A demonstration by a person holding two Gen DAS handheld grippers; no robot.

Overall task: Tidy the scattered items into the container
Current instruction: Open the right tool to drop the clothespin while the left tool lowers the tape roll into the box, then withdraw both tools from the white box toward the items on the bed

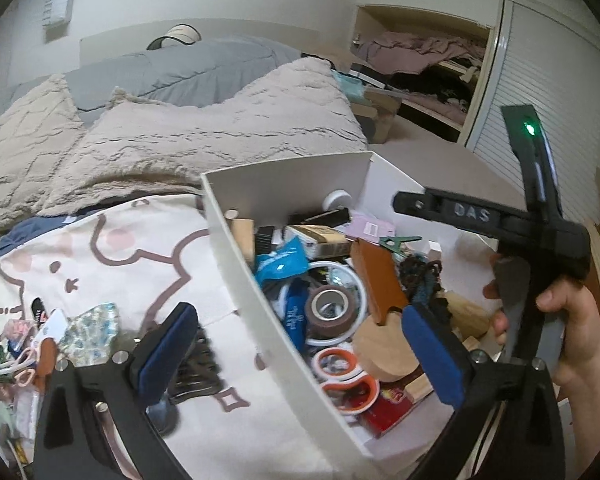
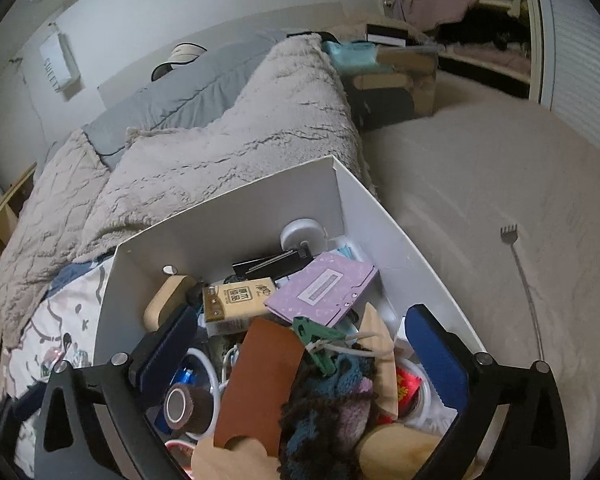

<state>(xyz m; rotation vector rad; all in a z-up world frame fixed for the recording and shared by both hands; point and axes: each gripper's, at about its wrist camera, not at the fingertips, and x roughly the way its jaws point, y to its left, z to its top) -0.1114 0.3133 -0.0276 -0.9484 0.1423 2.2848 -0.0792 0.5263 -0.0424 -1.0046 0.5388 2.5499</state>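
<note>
A white box (image 1: 236, 256) on the bed holds many items: orange-handled scissors (image 1: 346, 376), a brown tape roll (image 1: 332, 308), a brown leather case (image 1: 380, 280) and a blue packet (image 1: 278, 264). My left gripper (image 1: 300, 356) is open and empty, straddling the box's left wall. A dark hair claw (image 1: 196, 372) lies by its left finger. Scattered small items (image 1: 40, 344) lie on the cartoon sheet at far left. My right gripper (image 2: 296, 364) is open and empty above the box (image 2: 140, 256), over the leather case (image 2: 260, 380) and a knitted piece (image 2: 332, 412). The right gripper's body (image 1: 540, 240) shows in the left view.
A cartoon-print sheet (image 1: 120, 260) covers the bed near the box. Beige fuzzy blankets (image 1: 220, 132) and a grey pillow (image 1: 172, 68) lie behind. To the right is carpet (image 2: 480, 200) with a back scratcher (image 2: 524, 280). An open closet (image 1: 420, 72) stands beyond.
</note>
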